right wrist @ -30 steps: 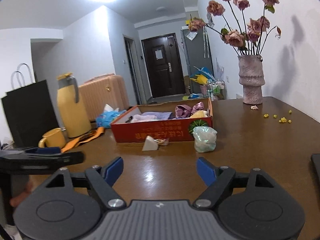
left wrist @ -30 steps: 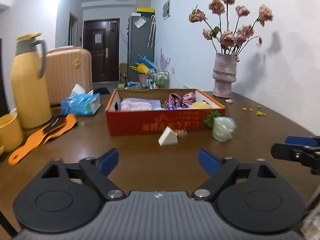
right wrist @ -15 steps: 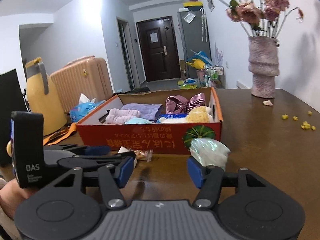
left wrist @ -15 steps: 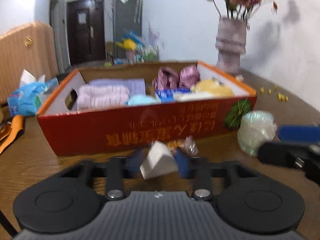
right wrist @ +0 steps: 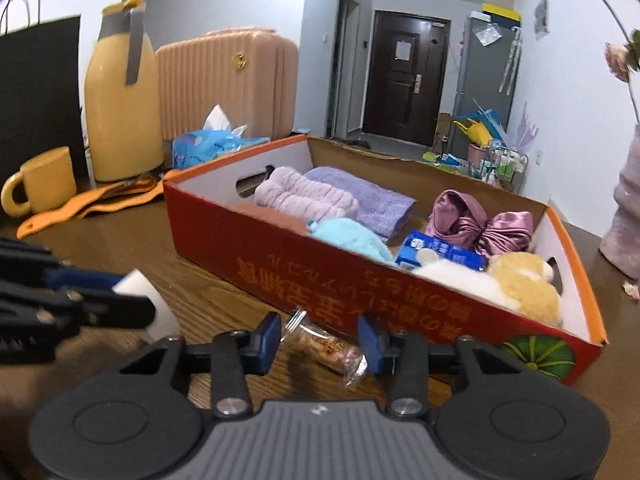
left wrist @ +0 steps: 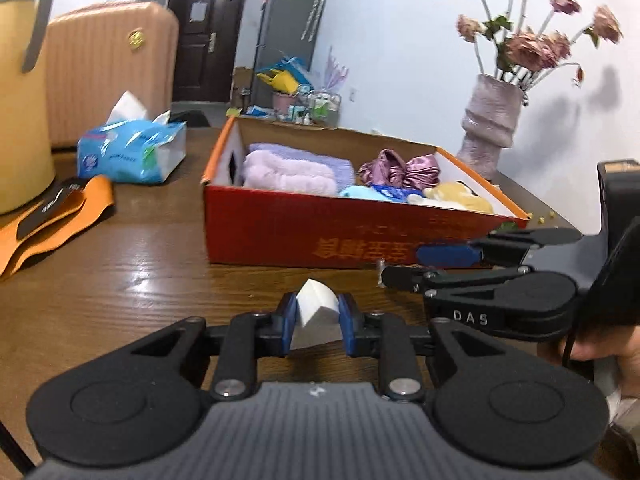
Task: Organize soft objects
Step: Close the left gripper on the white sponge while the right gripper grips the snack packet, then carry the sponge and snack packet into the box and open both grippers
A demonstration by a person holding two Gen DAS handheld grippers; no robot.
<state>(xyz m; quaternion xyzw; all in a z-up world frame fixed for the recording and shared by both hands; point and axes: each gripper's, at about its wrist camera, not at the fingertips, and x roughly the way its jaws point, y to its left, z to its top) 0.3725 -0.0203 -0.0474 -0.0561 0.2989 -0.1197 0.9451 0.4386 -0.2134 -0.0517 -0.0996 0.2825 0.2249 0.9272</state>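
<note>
Left gripper (left wrist: pixel 317 317): jaws pinching a white wedge sponge (left wrist: pixel 315 306), thin edge pointing up and away toward the red box (left wrist: pixel 280 232), held just in front of the box's long side. Right gripper (right wrist: pixel 319 342): jaws spread, straddling a clear snack packet (right wrist: pixel 326 346) lying on the table (left wrist: pixel 120 264) against the box front, long axis slanting along that side.

— What colours do you have?
— I see a white sponge wedge (left wrist: pixel 316 306) between blue pads (left wrist: pixel 290 320), and a red box (right wrist: pixel 320 276) with orange lettering, an orange rim and a green pumpkin print (right wrist: pixel 536 354).
— And inside?
— I make out lilac towels (right wrist: pixel 340 196), a shiny pink bow (right wrist: pixel 480 228) and a yellow plush (right wrist: pixel 524 284).
</note>
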